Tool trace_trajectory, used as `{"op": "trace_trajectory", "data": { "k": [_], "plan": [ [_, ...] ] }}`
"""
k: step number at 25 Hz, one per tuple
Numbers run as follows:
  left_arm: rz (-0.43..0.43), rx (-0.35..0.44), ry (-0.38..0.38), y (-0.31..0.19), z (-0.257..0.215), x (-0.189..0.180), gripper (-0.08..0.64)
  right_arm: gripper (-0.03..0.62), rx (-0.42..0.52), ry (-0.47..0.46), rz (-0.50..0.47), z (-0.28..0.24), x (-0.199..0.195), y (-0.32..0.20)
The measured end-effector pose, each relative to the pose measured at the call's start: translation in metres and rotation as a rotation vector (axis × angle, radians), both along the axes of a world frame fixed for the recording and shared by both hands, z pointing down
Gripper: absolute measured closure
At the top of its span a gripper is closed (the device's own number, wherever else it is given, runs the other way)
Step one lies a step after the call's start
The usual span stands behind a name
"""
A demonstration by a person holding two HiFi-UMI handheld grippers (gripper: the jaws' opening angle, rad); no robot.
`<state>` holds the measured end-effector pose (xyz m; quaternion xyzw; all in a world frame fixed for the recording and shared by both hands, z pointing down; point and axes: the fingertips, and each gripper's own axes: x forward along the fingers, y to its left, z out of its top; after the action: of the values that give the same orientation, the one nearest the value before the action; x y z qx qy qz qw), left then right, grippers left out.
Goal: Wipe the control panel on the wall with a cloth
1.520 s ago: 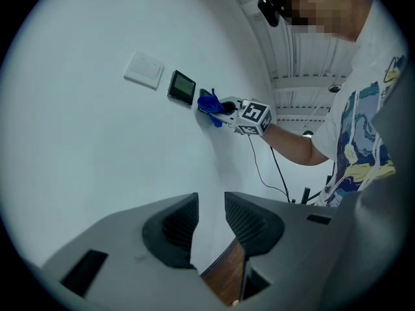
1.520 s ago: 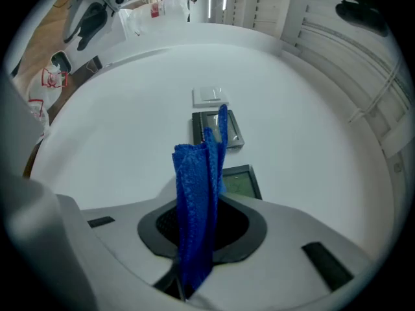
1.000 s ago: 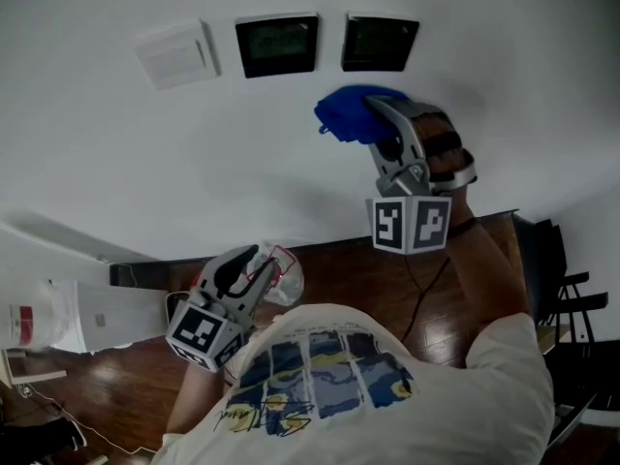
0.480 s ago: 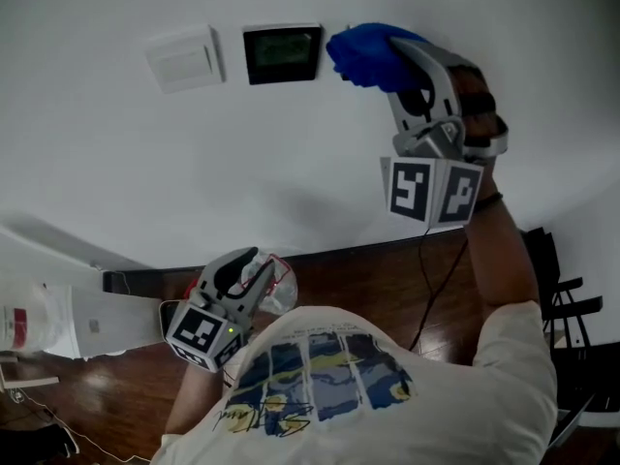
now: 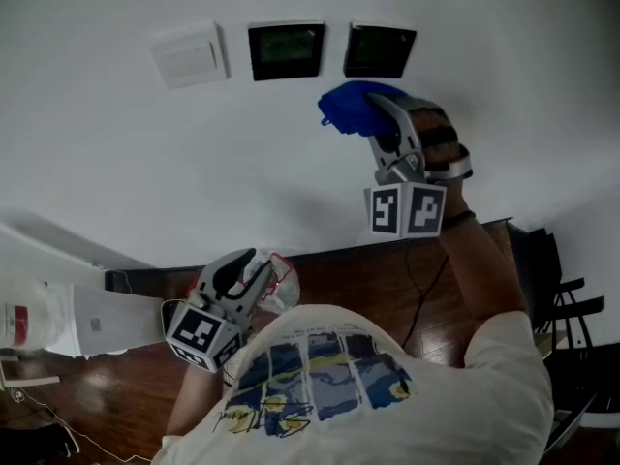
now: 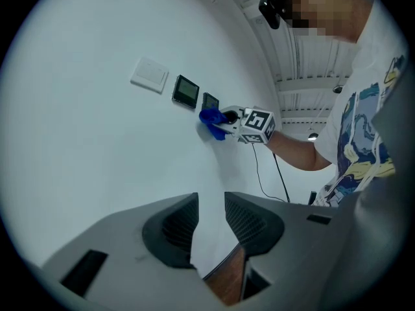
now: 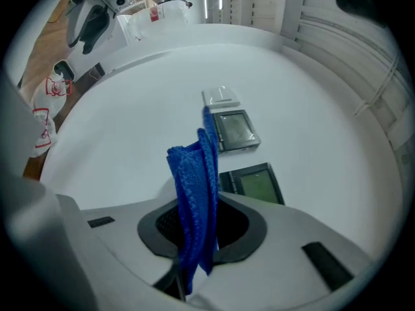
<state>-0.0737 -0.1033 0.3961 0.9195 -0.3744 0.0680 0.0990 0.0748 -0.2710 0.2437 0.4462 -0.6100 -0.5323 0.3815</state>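
Observation:
Two dark control panels hang side by side on the white wall, the left panel (image 5: 286, 49) and the right panel (image 5: 380, 49). My right gripper (image 5: 360, 116) is shut on a blue cloth (image 5: 349, 108), which sits against the wall just below the right panel. In the right gripper view the cloth (image 7: 194, 186) hangs folded between the jaws, beside the nearer panel (image 7: 256, 183). My left gripper (image 5: 254, 264) is held low near the person's chest, away from the wall. Its jaws (image 6: 211, 229) stand a little apart with nothing between them.
A white switch plate (image 5: 189, 54) is mounted left of the panels. Below lie a wooden floor, a clear plastic bag with red print (image 5: 281, 277), a white container (image 5: 39, 313) at the left, a black cable (image 5: 421, 289) and black chairs (image 5: 572, 298) at the right.
My right gripper carried the cloth up over the right panel, hiding it, then came back down below it. The left gripper stayed where it was.

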Motion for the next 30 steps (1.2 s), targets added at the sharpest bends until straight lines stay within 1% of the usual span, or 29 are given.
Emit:
{"op": "trace_trajectory", "data": {
  "k": [4, 9, 13, 17, 20, 22, 24, 27, 30],
  "plan": [
    [0.006, -0.006, -0.007, 0.003, 0.000, 0.001, 0.436, 0.509, -0.056, 0.008, 0.015, 0.032, 0.002, -0.011],
    [-0.004, 0.000, -0.017, 0.006, 0.002, -0.006, 0.436, 0.509, -0.063, -0.006, 0.010, 0.032, 0.000, -0.009],
    [-0.011, -0.010, -0.013, 0.011, 0.003, -0.014, 0.436, 0.510, -0.018, -0.039, -0.033, -0.001, -0.020, 0.020],
    [-0.010, 0.005, -0.015, 0.014, 0.002, -0.025, 0.436, 0.511, 0.039, -0.068, -0.109, -0.046, -0.058, 0.046],
    [-0.002, 0.020, -0.031, 0.018, 0.004, -0.034, 0.436, 0.510, 0.111, -0.059, -0.146, -0.078, -0.086, 0.053],
    [0.000, 0.018, -0.029, 0.022, 0.005, -0.040, 0.436, 0.511, 0.145, -0.051, -0.145, -0.095, -0.099, 0.049],
    [-0.001, 0.007, -0.024, 0.027, 0.006, -0.045, 0.436, 0.510, 0.159, -0.042, -0.126, -0.105, -0.107, 0.041],
    [-0.006, -0.003, -0.007, 0.033, 0.005, -0.053, 0.436, 0.511, 0.160, -0.015, -0.090, -0.108, -0.116, 0.025],
    [-0.012, -0.009, -0.001, 0.039, 0.008, -0.063, 0.436, 0.511, 0.138, 0.001, -0.059, -0.097, -0.118, 0.015]
  ]
}}
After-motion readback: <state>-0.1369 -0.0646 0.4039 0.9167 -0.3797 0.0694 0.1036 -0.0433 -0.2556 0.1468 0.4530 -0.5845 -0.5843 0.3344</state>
